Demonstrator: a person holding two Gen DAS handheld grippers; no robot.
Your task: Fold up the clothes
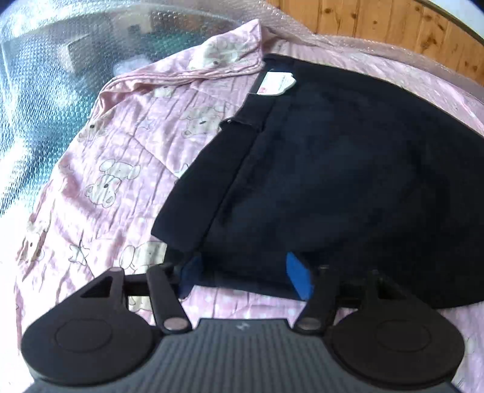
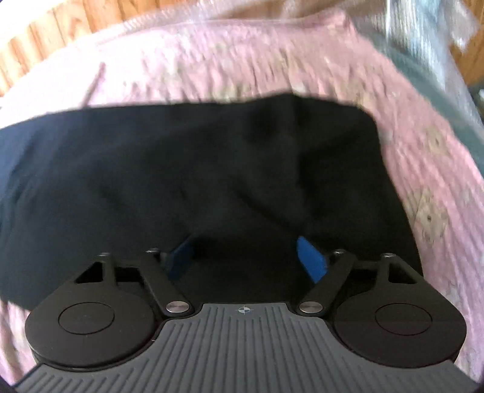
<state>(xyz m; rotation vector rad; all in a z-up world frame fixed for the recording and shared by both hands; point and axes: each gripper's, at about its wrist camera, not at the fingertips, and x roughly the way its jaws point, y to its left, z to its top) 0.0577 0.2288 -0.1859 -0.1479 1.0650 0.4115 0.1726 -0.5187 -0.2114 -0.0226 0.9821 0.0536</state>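
Nearest you, both grippers stood with their blue pads spread wide and nothing pinched between them. The left gripper (image 1: pixel 245 273) hung over the near hem of the dark garment (image 1: pixel 317 181), its pads straddling that edge without pressing it; the right gripper (image 2: pixel 249 260) sat over the cloth itself, pads apart and the fabric lying loose under them, though that view was blurred. The garment lay spread on the pink quilt (image 1: pixel 115 169), with a narrow flap already turned in along its left side and a white tag (image 1: pixel 276 83) showing at the far end near the collar. Beyond it the quilt ran out to bubble wrap (image 1: pixel 36 99) and a wooden wall (image 1: pixel 393 27). You seemed to be between folds, hands free and positioned at the near edge. The next move likely called for lowering both pairs of pads onto the hem, gripping it level on both sides, and carrying it toward the tag end without dragging the quilt along.
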